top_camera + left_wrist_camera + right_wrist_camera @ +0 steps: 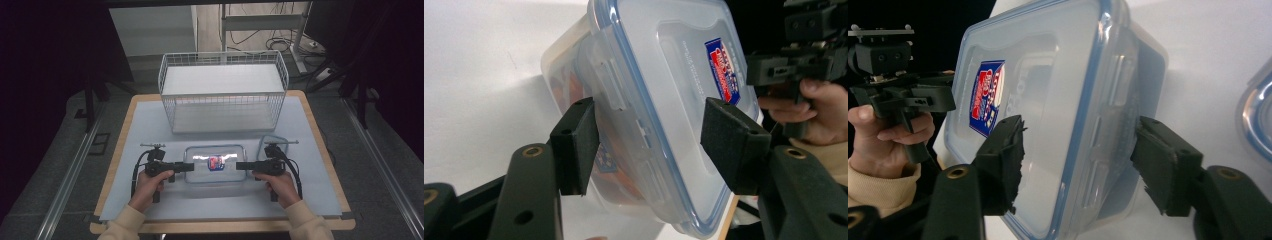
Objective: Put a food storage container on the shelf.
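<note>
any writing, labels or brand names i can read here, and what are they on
Blue and red sticker on the lid of the clear plastic container: it carries print, but it is too blurred to read.
Faint line of small print on the lid beside that sticker: too small to read.
Second lid lying at the right, and the white wire basket: no text that can be made out.

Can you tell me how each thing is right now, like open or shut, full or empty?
Clear box: lid on, flat on the table, something orange inside.
Left gripper: jaws astride the box's end; whether they press, unclear.
Right gripper: jaws astride the other end, apart from it.
Wire basket: upright, empty.
Second container: lying flat behind the right gripper; contents unclear.
</note>
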`<state>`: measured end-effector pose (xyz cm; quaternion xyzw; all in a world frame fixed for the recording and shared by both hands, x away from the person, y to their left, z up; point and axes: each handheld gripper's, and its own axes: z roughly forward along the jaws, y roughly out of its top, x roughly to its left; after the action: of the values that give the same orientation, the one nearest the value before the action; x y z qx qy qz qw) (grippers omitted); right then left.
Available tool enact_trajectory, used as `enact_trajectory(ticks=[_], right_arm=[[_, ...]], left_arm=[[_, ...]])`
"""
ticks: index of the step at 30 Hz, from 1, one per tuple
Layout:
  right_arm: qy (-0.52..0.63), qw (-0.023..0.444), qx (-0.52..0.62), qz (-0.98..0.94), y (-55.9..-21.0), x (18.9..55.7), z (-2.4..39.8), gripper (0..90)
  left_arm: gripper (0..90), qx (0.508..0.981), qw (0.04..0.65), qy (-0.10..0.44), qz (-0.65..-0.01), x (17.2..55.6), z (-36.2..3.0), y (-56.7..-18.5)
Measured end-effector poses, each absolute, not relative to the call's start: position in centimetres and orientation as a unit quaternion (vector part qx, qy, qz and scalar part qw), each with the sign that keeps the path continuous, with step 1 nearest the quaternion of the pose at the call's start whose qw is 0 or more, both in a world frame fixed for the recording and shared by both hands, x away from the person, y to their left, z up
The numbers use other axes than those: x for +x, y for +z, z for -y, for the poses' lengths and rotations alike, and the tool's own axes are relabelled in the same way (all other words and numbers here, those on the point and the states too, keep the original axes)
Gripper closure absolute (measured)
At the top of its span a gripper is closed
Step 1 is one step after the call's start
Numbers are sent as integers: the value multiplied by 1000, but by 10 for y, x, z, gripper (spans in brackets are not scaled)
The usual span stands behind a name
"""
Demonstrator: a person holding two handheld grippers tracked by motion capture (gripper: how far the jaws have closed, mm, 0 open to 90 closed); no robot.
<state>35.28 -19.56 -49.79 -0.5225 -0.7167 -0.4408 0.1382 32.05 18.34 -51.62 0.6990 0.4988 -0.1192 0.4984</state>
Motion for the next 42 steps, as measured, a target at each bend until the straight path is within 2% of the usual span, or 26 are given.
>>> enact_trajectory(ticks=[8, 20, 33, 42], right_arm=[[-457, 141, -504, 719, -496, 344, 202, 451], [-472, 144, -504, 709, -497, 338, 204, 480], [-485, 124, -494, 711, -490, 335, 203, 499], [-512, 96, -473, 710, -461, 338, 208, 500]], left_arm=[[443, 702, 510, -88, -490, 304, -182, -513], [472, 696, 514, -72, -496, 296, -180, -509], [481, 701, 517, -57, -488, 296, -181, -502], [487, 706, 534, -30, -463, 304, -178, -470]])
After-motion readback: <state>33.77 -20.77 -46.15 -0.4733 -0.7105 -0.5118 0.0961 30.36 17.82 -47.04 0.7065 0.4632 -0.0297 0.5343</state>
